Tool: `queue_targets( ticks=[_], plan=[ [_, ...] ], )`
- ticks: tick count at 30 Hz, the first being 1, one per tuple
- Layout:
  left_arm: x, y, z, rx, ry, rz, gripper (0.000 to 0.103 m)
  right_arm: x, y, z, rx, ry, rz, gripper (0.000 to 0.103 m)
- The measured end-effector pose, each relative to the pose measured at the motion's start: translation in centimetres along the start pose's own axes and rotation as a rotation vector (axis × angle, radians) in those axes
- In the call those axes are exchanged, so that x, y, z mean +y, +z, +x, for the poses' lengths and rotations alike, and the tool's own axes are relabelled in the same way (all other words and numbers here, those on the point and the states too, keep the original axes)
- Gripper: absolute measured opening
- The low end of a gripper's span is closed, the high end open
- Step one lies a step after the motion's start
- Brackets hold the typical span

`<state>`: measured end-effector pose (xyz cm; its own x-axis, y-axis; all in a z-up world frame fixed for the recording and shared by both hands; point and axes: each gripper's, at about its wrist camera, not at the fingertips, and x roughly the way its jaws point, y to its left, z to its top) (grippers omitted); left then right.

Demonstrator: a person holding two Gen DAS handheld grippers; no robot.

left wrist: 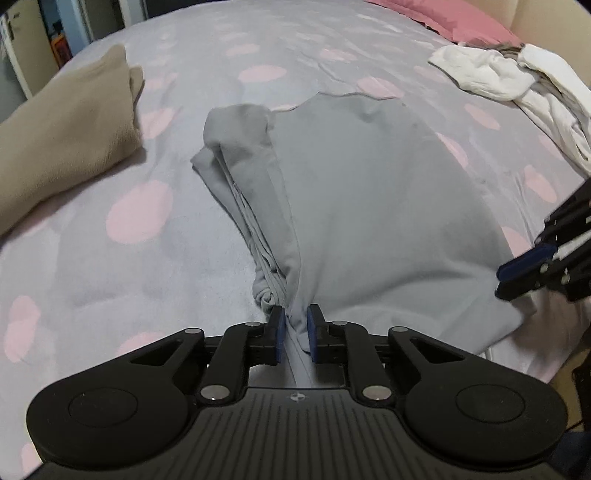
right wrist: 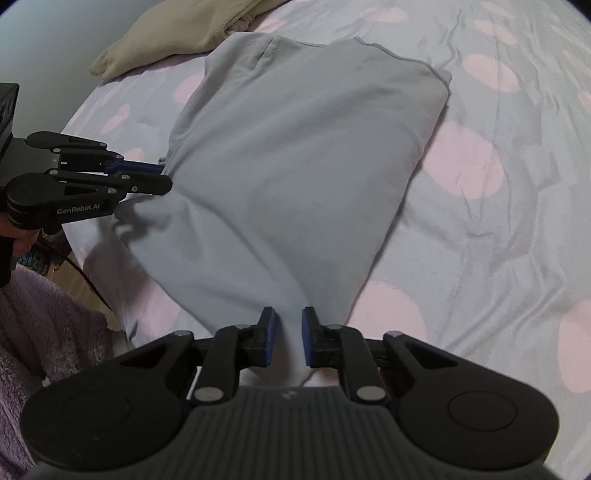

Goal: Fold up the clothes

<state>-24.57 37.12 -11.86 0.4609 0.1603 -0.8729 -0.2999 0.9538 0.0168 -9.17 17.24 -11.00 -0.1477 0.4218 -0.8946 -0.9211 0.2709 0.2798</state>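
Observation:
A grey garment (left wrist: 362, 192) lies partly folded on the bed, its near hem lifted. My left gripper (left wrist: 295, 325) is shut on the bunched near-left corner of it. My right gripper (right wrist: 288, 328) is shut on the near-right corner of the same grey garment (right wrist: 295, 166). Each gripper shows in the other's view: the right gripper (left wrist: 517, 273) at the garment's right edge, the left gripper (right wrist: 159, 177) at its left edge. A folded sleeve part (left wrist: 240, 147) lies along the garment's left side.
The bed has a grey sheet with pink dots (left wrist: 140, 214). A folded beige garment (left wrist: 66, 147) lies at the left. A pile of white clothes (left wrist: 517, 81) lies at the far right, by a pink pillow (left wrist: 461, 18). A purple fluffy fabric (right wrist: 44, 332) is beside the bed edge.

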Motion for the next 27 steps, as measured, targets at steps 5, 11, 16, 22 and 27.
queue_targets(
  ticks=[5, 11, 16, 22, 27],
  plan=[
    [0.5, 1.1, -2.7, -0.097, 0.004, -0.045, 0.012, -0.2, 1.3, -2.9, -0.101, -0.038, -0.013, 0.024],
    [0.2, 4.4, -2.8, -0.216, -0.025, -0.050, 0.012, -2.3, 3.9, -4.1, -0.237, -0.114, 0.045, 0.019],
    [-0.7, 6.9, 0.1, -0.203, -0.025, -0.015, 0.012, -4.1, 5.7, -2.9, -0.256, -0.083, 0.106, 0.019],
    [1.6, 7.3, 3.3, -0.131, 0.048, -0.065, 0.008, -5.1, 7.4, -0.8, -0.235, -0.056, 0.103, 0.017],
    [3.7, 7.0, 3.9, -0.124, 0.090, -0.135, 0.006, -6.0, 8.5, 0.5, -0.209, -0.062, 0.120, 0.000]
  ],
)
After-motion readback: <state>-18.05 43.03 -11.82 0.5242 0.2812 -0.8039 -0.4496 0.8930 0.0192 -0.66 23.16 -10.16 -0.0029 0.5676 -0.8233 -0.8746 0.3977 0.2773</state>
